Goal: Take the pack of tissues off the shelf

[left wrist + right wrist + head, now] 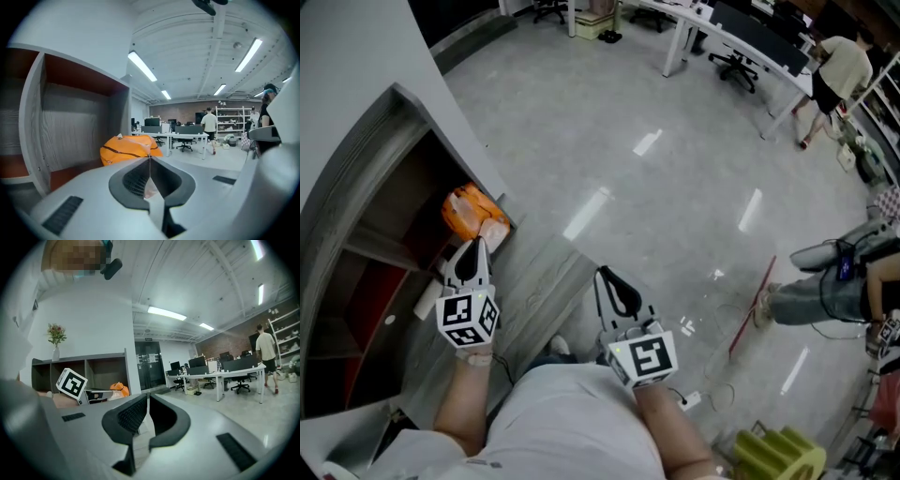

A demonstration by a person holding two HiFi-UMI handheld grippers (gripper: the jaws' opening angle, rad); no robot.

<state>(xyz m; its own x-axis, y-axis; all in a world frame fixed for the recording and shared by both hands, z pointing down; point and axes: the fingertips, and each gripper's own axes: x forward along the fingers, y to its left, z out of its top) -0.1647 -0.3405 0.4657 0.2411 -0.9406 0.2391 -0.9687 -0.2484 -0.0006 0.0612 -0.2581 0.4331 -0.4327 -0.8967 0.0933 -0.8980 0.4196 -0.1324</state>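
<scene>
The pack of tissues (467,211), wrapped in orange, is seen lying inside a shelf (382,246), in the compartment at the end nearest the open floor (675,178). In the left gripper view the pack (129,148) is found on the lower board of that compartment, close to its front edge and beside the upright end panel of the shelf (70,124).

The left gripper (476,244) is held out toward the shelf, with its tips against the near side of the pack. In its own view, the jaws of the left gripper (150,157) are seen drawn fully together. Their tips meet on the near edge of the orange wrapper, where a thin fold appears to be pinched. The bulk of the pack lies just beyond the tips and a little to their left, and none of it reaches down between the pads.

The right gripper (600,272) is held lower and well apart from the shelf, over the floor. In its own view, the jaws of the right gripper (146,396) are seen closed to a narrow slit with nothing between them. From there the pack (119,389) is made out far off in the shelf (105,365).
</scene>
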